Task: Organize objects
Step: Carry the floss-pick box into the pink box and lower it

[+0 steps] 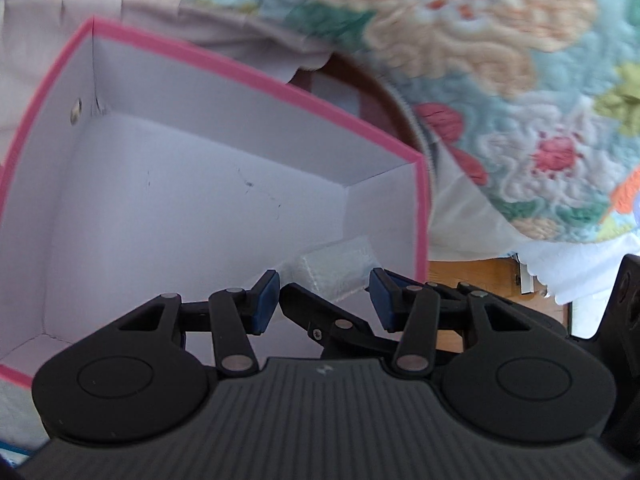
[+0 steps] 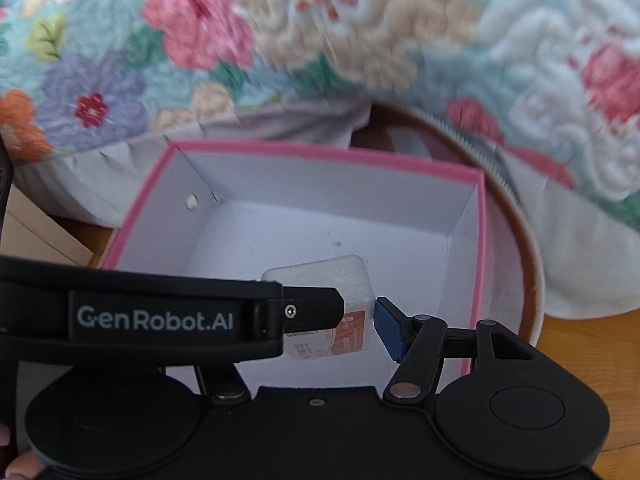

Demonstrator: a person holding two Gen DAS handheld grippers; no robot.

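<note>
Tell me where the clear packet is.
In both wrist views, the clear packet hangs over the pink-rimmed box, between both grippers, near the box's right wall.

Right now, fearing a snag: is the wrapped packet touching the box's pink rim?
Apart. Right wrist view shows white interior between packet and pink rim.

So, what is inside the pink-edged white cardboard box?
The pink-edged white cardboard box is otherwise empty apart from a small clear-wrapped packet with an orange label, at the grippers. The black left gripper hides part of the packet and floor.
</note>
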